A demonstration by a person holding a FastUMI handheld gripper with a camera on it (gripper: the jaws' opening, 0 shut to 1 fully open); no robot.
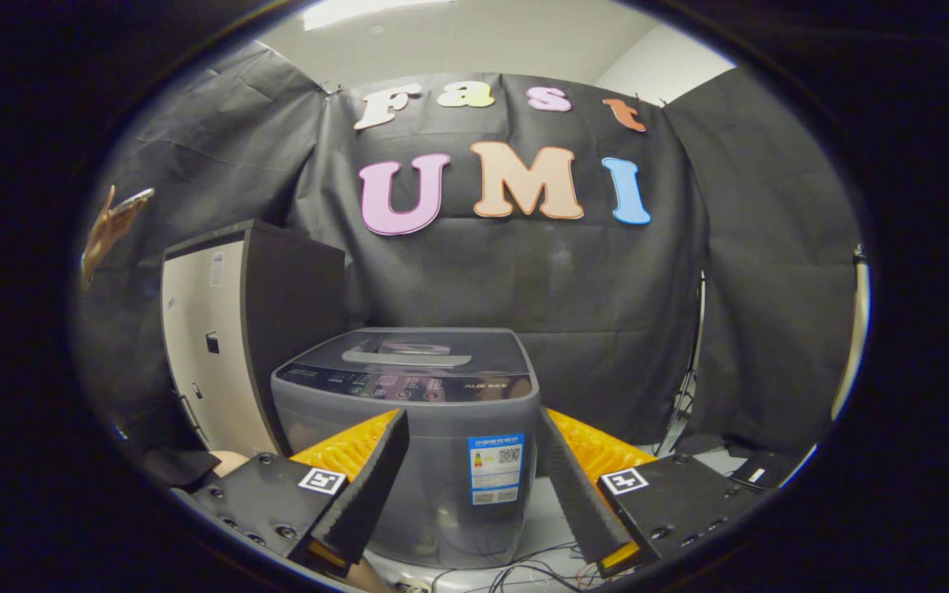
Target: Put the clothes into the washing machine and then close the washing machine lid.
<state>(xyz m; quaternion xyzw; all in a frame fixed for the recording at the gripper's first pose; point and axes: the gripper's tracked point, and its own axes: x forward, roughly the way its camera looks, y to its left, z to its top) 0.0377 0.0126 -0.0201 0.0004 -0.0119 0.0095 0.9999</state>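
The hand-held gripper [472, 449] sits low in the frame, its two fingers [371, 486] rising from the lower left and lower right corners and leaning inward toward each other at the tips. They stand spread wide apart with a broad gap between them and press on nothing, each finger carried on a dark block with a small square marker on top. At the far left of the frame, about mid-height, a person's hand [109, 229] is raised with the fingers curled loosely around a slim flat object.
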